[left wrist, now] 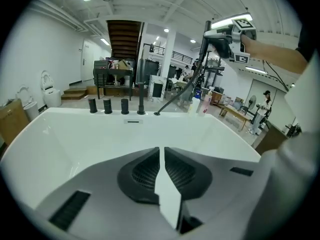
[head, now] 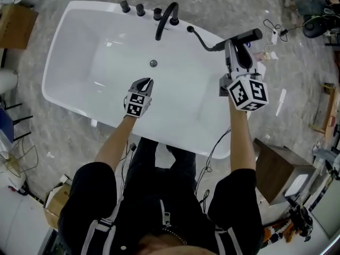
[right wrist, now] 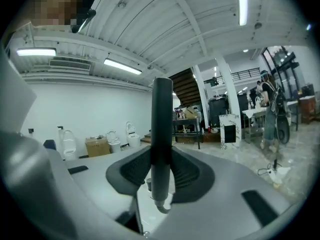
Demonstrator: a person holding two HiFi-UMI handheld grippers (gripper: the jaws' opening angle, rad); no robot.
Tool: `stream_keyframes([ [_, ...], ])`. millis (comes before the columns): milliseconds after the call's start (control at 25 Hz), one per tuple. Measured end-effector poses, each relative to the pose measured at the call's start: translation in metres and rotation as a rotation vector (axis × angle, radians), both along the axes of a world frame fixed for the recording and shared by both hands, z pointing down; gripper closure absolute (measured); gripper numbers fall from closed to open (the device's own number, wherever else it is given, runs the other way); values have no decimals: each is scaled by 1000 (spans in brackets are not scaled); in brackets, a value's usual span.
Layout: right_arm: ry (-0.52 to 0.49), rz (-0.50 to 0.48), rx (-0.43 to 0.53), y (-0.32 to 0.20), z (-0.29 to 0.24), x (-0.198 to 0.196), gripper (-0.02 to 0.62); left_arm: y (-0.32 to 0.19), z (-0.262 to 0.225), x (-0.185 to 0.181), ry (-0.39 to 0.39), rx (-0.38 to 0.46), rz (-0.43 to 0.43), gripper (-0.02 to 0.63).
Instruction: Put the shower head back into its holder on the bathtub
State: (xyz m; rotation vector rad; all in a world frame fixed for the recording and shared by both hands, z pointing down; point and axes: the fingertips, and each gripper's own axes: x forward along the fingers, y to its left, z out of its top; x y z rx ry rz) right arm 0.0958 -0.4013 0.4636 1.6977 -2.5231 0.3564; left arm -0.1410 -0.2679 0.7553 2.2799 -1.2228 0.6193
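**Spotter:** Where do things stand?

**Me:** The bathtub (head: 106, 89) fills my head view. The hose (head: 204, 42) runs from the far rim up to the shower head (head: 248, 36), which I'm holding above the tub's right rim, out of its holder.

**Spotter:** What grip?

**Me:** My right gripper (right wrist: 161, 160) is clamped across the handle near the hose end. I think that leaves the hose end free to lead into the holder.

**Spotter:** And the left?

**Me:** My left gripper (left wrist: 161, 165) has its jaws drawn together on nothing. It hangs over the basin, clear of the hose.

**Spotter:** And the holder?

**Me:** Probably the small fitting (head: 190, 30) beside the spout (head: 166, 19), where the hose leaves the rim.
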Motion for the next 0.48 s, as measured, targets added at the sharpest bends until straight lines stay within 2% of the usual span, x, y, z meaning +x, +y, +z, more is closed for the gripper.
stream_keyframes([
  [160,26,-7,-23,-16,18,-8,468,10,7,-16,-2,-18,-19,558],
  [480,13,25,-55,-52,53,-6,466,24,14,-39,-6,-42,-44,558],
])
